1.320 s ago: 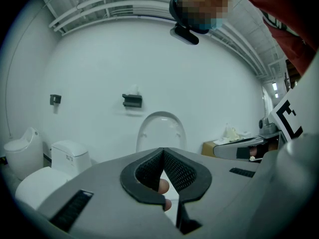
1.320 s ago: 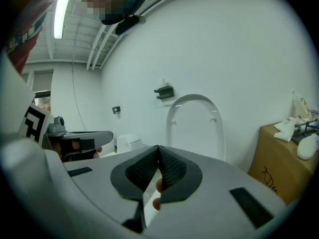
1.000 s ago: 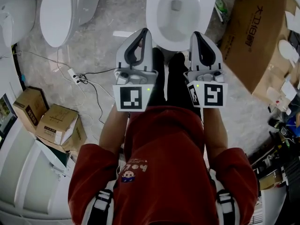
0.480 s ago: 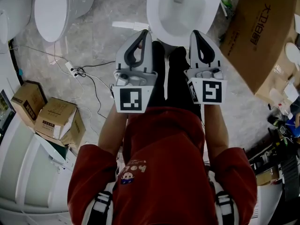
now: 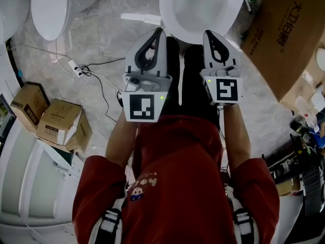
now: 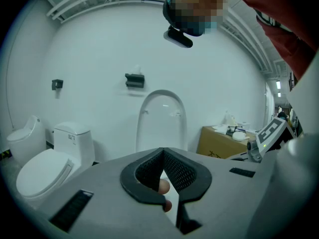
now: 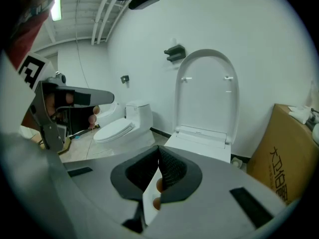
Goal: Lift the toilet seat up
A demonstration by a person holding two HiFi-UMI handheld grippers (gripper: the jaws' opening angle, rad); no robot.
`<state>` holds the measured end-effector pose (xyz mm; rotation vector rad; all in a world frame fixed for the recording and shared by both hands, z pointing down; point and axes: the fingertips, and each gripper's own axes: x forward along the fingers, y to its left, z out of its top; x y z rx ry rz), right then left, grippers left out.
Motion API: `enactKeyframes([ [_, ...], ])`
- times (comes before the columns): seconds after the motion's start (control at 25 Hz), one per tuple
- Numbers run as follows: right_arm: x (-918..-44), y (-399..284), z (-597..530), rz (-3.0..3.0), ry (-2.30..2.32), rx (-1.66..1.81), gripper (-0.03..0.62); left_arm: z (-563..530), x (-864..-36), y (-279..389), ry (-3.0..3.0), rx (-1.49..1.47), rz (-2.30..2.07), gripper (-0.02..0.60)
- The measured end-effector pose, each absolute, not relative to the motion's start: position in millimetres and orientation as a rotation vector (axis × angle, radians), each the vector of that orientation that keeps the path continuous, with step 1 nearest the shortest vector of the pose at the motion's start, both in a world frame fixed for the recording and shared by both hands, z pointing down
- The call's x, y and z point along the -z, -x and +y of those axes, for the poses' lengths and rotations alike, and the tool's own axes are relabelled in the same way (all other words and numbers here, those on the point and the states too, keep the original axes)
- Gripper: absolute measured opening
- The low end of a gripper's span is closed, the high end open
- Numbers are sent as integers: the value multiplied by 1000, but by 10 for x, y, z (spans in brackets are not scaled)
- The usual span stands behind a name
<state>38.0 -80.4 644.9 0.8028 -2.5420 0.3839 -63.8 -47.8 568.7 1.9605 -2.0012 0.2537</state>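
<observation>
The toilet [image 5: 171,15] is white and stands on the floor at the top middle of the head view, its back to the wall. From above its bowl is open: a broad, smooth oval ring surrounds the basin. Behind the bowl the lid [image 7: 207,91] stands upright against the wall. It is tall, rounded at the top, and has two small bumpers on its face. Whether the seat is raised with it or lies on the rim cannot be told.
</observation>
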Motion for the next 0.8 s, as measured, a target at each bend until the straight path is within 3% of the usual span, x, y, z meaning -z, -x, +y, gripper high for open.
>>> enactKeyframes([
  [0.8, -7687, -406, -285, -2282, -439, -395, 14, -359, -6010, 670, -1902, -280, -1976, 8],
])
